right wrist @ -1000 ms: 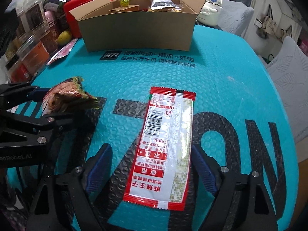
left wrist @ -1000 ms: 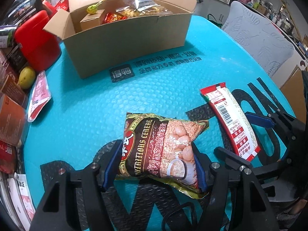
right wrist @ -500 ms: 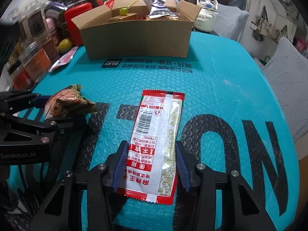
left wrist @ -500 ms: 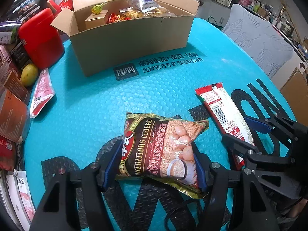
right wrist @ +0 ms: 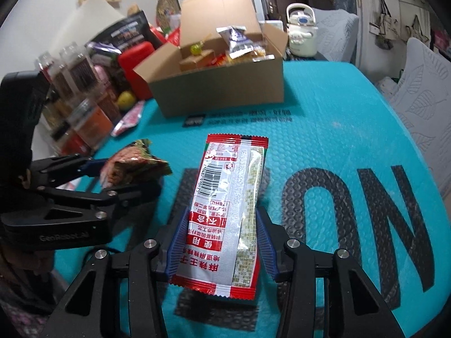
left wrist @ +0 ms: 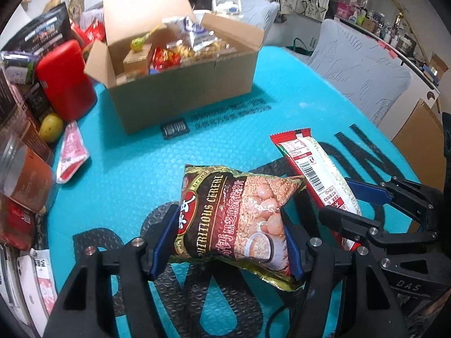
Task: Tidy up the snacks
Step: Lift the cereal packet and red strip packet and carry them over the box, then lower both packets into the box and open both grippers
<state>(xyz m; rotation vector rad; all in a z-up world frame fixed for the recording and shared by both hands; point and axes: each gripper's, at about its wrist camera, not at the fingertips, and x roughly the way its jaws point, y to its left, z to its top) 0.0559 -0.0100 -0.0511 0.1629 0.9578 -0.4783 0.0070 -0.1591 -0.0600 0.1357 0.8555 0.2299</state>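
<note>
The left gripper (left wrist: 228, 236) grips the cereal bag (left wrist: 239, 217) across its width, and the right gripper (right wrist: 220, 248) clamps the red-and-white packet (right wrist: 225, 214) likewise; both seem lifted off the teal table (right wrist: 338, 140), probably bound for the open cardboard box (right wrist: 222, 87) beyond.

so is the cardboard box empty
No, the cardboard box already holds several snack packets, among them a silver bag and a red wrapper.

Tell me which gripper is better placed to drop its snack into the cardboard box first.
Left, marginally: the left gripper holds the cereal packet, with the cardboard box looking slightly nearer than beyond the right gripper holding the red packet.
</note>
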